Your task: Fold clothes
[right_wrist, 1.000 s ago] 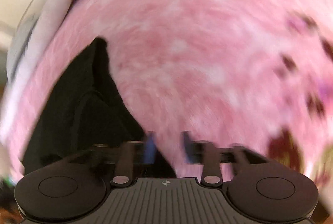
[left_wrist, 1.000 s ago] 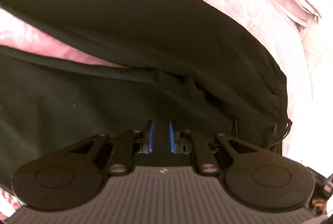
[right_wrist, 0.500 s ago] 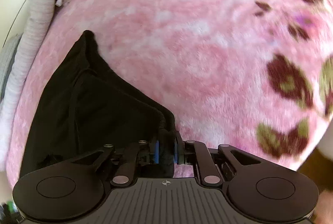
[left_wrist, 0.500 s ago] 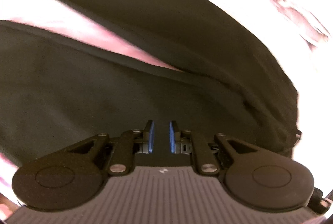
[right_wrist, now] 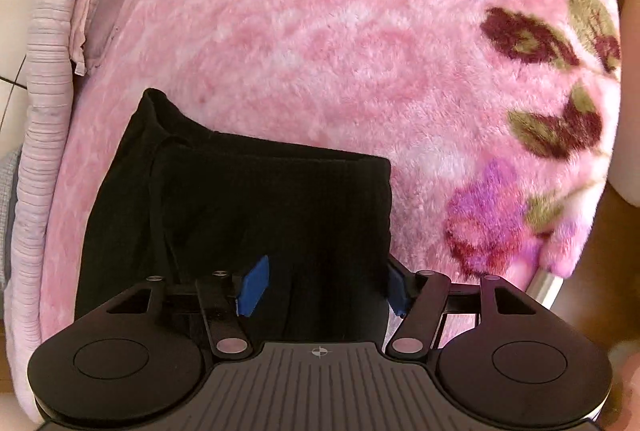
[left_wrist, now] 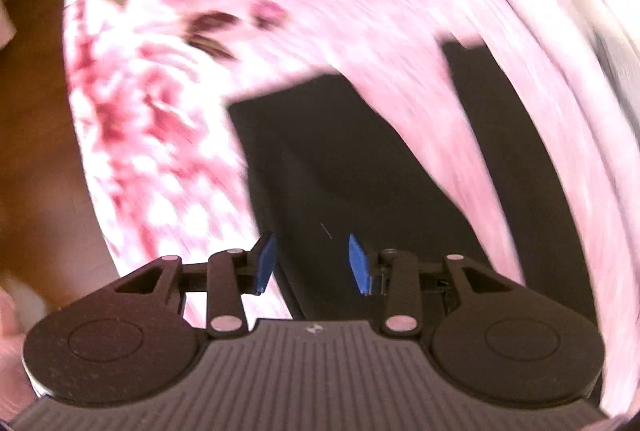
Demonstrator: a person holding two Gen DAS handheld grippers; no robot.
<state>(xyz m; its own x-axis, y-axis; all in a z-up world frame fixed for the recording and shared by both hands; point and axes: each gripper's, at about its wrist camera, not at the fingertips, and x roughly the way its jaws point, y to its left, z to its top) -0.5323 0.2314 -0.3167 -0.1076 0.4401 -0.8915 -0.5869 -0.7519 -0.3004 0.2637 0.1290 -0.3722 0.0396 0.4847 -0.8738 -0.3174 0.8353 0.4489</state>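
A black garment (right_wrist: 256,215) lies folded on a pink floral blanket (right_wrist: 360,51). In the right wrist view its top edge runs straight across. My right gripper (right_wrist: 325,289) hangs just above its near part with the jaws opening wide; the cloth lies below them and the blue pads (right_wrist: 253,285) do not press on it. The left wrist view is blurred by motion. There the black garment (left_wrist: 344,167) shows as two dark strips with blanket (left_wrist: 168,103) between them. My left gripper (left_wrist: 311,263) is over the nearer strip's left edge, its jaws opening with nothing gripped.
A ribbed pale pink bedding roll (right_wrist: 44,111) lines the blanket's left side, with a mauve sheet (right_wrist: 116,3) beside it. Brown wooden floor (left_wrist: 32,119) lies beyond the blanket's edge in the left wrist view. A metal bar (right_wrist: 546,285) sticks out under the blanket's corner.
My left gripper has swung fast from above the garment's wide part toward the blanket's edge and its jaws have parted. My right gripper let go of the garment's edge and opened wide.
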